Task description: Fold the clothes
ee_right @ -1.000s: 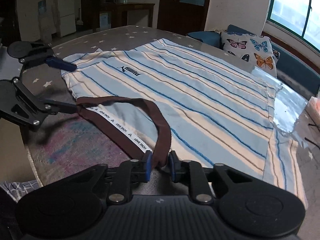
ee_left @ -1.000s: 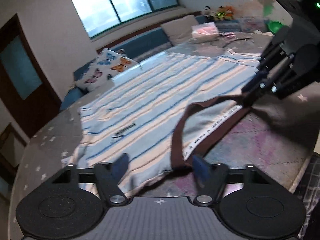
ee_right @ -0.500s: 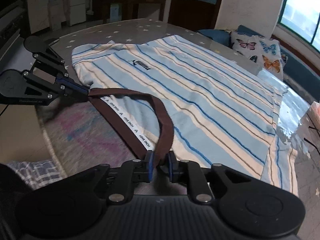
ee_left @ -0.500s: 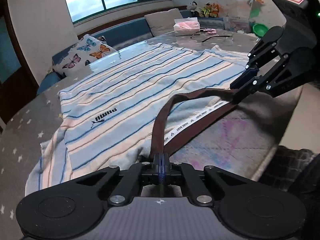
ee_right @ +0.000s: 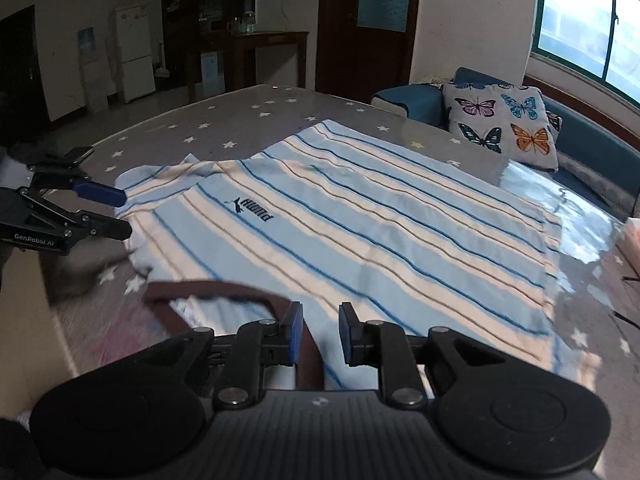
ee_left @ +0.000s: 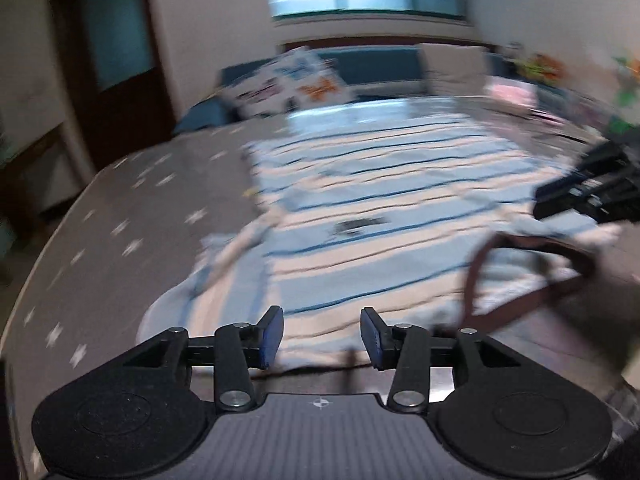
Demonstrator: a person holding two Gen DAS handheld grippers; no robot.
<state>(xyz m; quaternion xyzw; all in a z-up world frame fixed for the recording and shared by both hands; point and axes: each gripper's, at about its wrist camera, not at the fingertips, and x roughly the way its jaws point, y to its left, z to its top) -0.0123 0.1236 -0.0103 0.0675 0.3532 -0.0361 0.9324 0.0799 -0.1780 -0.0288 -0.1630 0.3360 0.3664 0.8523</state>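
A light-blue and cream striped shirt with a dark logo lies spread flat on the grey star-print table. Its brown collar band lies loose at the near edge. It also shows in the blurred left wrist view. My right gripper is open and empty just above the collar band. My left gripper is open and empty over the shirt's near hem. It also shows at the left of the right wrist view, open beside the shirt's sleeve.
A butterfly-print cushion rests on a blue sofa behind the table. A shiny plastic sheet covers the table's far right. A pink item and small toys sit at the far end. The table's near edge is close.
Both grippers have let go of the brown collar band and opened. The band has dropped onto the table. The left gripper has swung left over the shirt, blurring its view.
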